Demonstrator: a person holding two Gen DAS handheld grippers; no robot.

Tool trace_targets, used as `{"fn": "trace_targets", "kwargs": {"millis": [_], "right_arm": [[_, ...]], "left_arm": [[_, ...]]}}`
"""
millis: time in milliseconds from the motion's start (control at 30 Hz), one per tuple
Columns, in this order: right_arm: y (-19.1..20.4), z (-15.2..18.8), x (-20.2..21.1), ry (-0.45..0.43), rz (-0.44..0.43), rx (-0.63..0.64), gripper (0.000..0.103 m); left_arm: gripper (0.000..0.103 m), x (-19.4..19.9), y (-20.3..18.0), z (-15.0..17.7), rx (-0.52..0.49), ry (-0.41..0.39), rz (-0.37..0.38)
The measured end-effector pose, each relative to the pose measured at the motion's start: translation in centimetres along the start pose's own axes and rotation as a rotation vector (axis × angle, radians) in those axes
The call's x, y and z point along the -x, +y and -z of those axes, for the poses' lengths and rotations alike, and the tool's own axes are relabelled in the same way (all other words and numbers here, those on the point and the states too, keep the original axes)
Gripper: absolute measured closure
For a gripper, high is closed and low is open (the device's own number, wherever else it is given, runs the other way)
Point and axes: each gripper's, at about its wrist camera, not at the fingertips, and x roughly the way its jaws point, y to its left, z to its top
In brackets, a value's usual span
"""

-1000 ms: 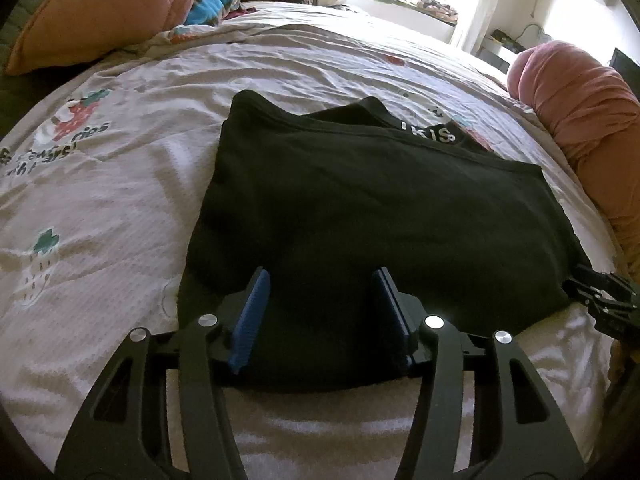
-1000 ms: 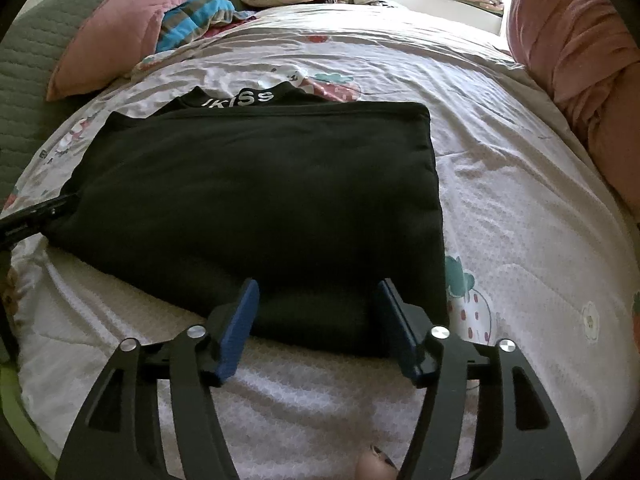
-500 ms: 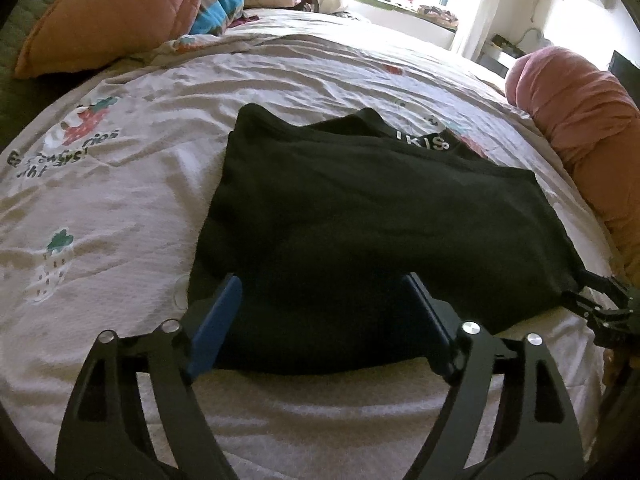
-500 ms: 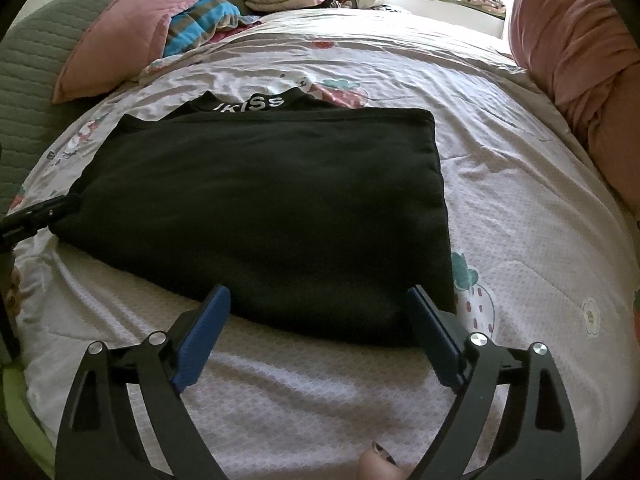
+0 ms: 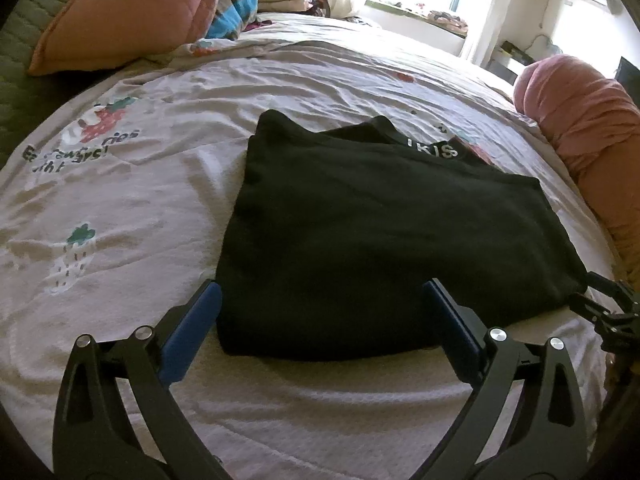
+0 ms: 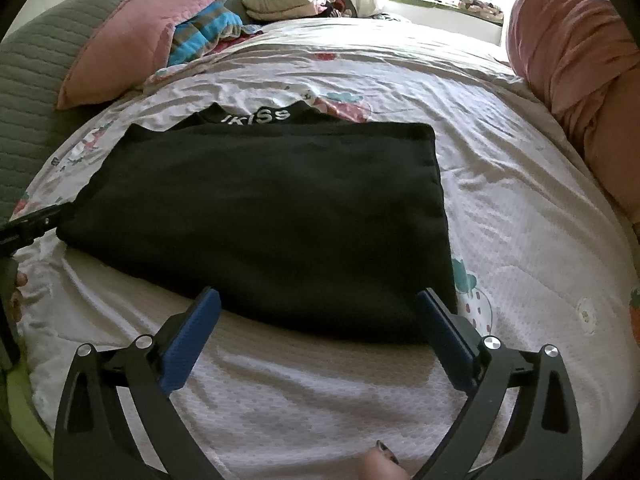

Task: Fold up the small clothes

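Folded black garment (image 5: 384, 240), spread fingers (image 5: 196, 324), bed (image 5: 160, 200)

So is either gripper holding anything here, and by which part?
Nothing is held. The left gripper and right gripper are both open, and the black garment lies folded on the bed.

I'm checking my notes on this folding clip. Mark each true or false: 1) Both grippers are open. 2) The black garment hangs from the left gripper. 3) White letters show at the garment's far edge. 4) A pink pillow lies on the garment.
1) True: the left gripper and right gripper are open.
2) False: the black garment lies folded on the bed, ungripped.
3) True: white letters show there.
4) False: the pink pillow lies apart, at the bed's far left.
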Motion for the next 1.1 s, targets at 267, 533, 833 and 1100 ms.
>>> {"fn": "trace_targets", "kwargs": {"millis": [267,533,833,1100], "right_arm": [[2.3,-0.2,0.3,-0.018,-0.006,0.052,0.005],[4.9,-0.5,-0.1,-0.019,-0.035,0.104,0.005],[8.4,-1.0,-0.8,-0.017,-0.075,0.173,0.005],[12.0,-1.5,-1.8,-0.022,-0.102,0.259,0.005]], "left_arm": [[0.01,0.3,0.7,-0.2,0.005,-0.008,-0.032],[0.009,0.8,2.2,-0.6,0.046,-0.028,-0.066],[0.009,1.4,4.4,-1.0,0.098,-0.048,-0.09],[0.01,1.9,6.2,-1.6,0.134,-0.074,-0.121]]}}
